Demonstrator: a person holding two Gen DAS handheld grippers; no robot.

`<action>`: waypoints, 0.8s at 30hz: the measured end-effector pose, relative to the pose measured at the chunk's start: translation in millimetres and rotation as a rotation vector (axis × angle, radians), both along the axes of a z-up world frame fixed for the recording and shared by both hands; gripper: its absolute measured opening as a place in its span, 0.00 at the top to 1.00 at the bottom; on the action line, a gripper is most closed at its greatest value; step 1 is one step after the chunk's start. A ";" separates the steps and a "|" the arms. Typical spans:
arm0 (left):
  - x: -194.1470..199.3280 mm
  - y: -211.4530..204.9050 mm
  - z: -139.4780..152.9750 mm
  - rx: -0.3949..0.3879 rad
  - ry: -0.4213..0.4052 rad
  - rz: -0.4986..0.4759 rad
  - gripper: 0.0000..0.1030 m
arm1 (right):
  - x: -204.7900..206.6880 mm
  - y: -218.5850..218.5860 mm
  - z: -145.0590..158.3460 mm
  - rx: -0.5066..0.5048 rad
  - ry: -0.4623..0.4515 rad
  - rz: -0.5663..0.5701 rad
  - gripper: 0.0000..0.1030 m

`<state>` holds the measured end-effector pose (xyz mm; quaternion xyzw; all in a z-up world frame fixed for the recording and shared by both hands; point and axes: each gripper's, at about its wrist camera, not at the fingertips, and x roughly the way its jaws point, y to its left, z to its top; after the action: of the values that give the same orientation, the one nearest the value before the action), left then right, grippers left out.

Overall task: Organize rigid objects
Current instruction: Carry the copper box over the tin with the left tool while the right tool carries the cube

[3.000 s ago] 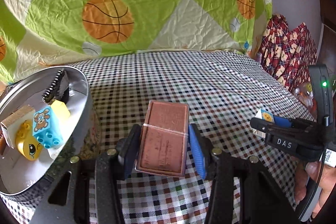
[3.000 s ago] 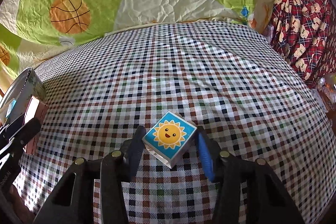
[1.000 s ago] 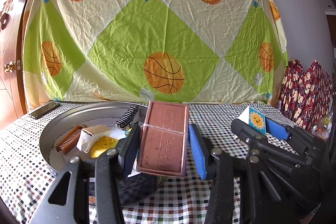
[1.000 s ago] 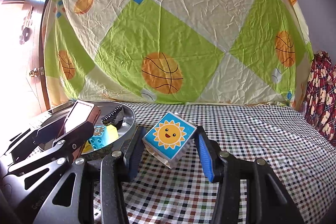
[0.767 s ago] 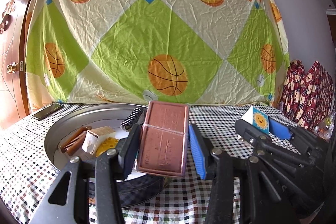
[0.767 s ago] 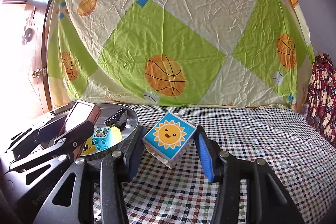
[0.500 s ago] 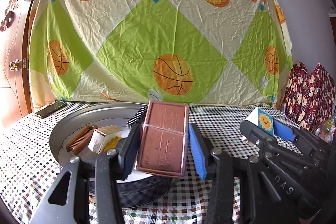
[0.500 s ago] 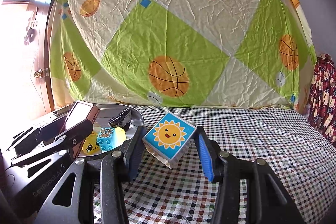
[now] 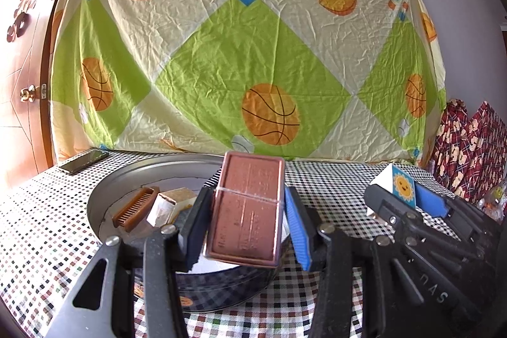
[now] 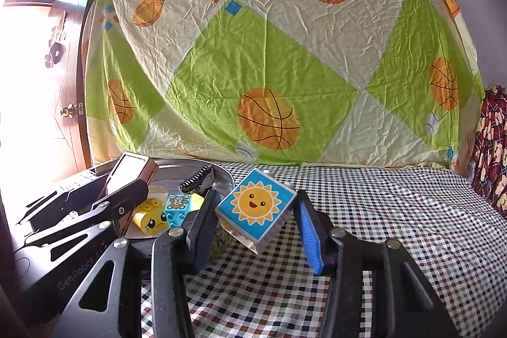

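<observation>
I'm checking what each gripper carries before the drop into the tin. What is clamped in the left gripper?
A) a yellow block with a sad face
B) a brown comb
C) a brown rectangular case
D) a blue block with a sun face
C: the left gripper has its pads pressed on the sides of the brown rectangular case; the sun block sits in the right gripper, and the comb lies in the round tin.

A room in a home. A crumpled bedsheet (image 9: 247, 59) printed with basketballs hangs across the back wall, a wooden door (image 9: 22, 78) with a brass knob stands at the left edge, a checked cloth (image 10: 396, 227) covers the counter in the lower half, and teddy-bear print fabric (image 9: 469, 148) is bunched at the right edge.
</observation>
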<state>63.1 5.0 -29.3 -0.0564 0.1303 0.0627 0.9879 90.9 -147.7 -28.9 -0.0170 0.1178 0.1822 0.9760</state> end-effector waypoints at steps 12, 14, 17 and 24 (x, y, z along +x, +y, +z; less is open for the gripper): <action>-6.0 15.2 0.2 -0.002 -0.009 0.032 0.56 | -8.6 16.4 0.1 -0.016 -0.019 0.043 0.51; -6.5 18.7 0.1 -0.008 -0.007 0.037 0.56 | -9.9 20.8 -0.1 -0.022 -0.021 0.054 0.51; -8.5 23.7 -0.1 -0.008 -0.010 0.049 0.56 | -11.1 25.6 0.0 -0.026 -0.022 0.064 0.51; -10.8 36.0 -0.7 -0.020 -0.007 0.066 0.56 | -10.9 32.8 0.0 -0.032 -0.022 0.075 0.51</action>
<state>52.3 41.0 -30.0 -0.0707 0.1255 0.0940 0.9851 80.0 -114.9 -29.0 -0.0390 0.1094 0.2168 0.9693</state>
